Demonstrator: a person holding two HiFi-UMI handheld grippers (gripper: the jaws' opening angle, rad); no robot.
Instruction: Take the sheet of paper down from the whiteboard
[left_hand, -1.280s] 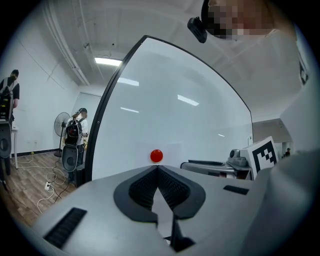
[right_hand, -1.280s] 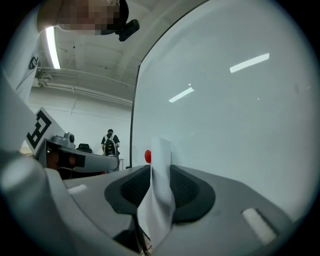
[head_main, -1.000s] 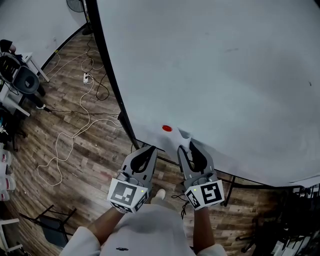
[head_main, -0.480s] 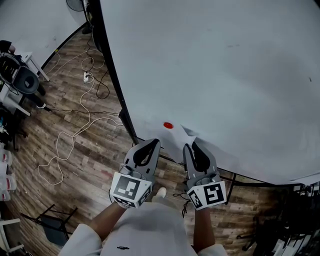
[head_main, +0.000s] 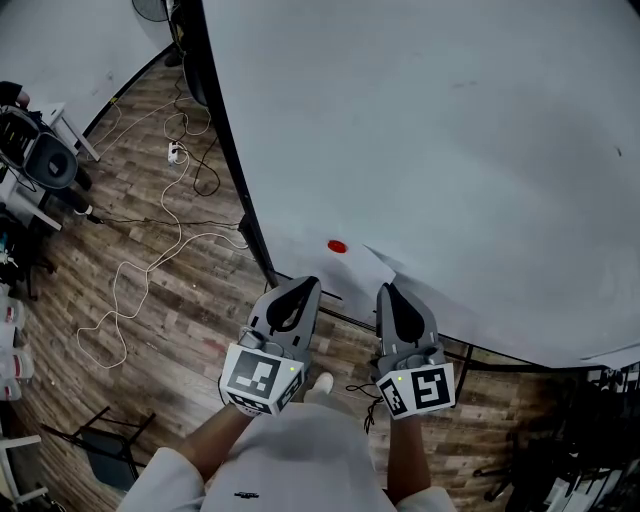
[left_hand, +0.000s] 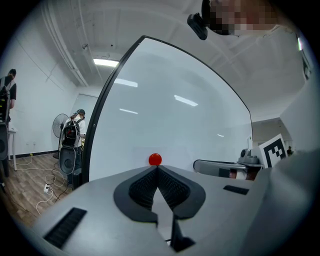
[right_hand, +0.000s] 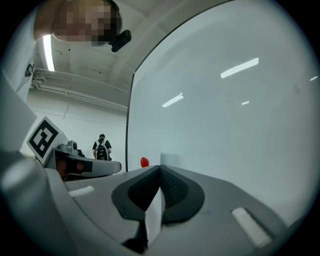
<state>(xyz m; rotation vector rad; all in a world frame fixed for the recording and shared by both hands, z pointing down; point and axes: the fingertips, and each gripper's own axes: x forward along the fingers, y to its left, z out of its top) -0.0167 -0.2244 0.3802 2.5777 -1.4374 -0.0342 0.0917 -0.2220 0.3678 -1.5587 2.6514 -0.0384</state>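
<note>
At the right hand-held gripper (right_hand: 160, 168): clenched on the near edge of the sheet of paper (right_hand: 149, 145); a white strip of it runs down between the pads.
Beside it, left hand-held gripper (left_hand: 156, 168): clenched too, with nothing visible in it; its tips point just under the red magnet (left_hand: 155, 159).
Step in hand: probably freeing the sheet from the magnet.
How to do it well: hold the pinch firm and draw the sheet slowly along the board, out from under the magnet. A sharp outward tug could tear it. The left one could lift or steady the magnet.
Where the sheet is: low on the whiteboard (head_main: 420, 130), by the dark frame at its lower corner, pinned by the magnet.
How the sheet looks: plain white and nearly lost against the board. One corner lifts off with a faint shadow. It looks thin and probably limp.
</note>
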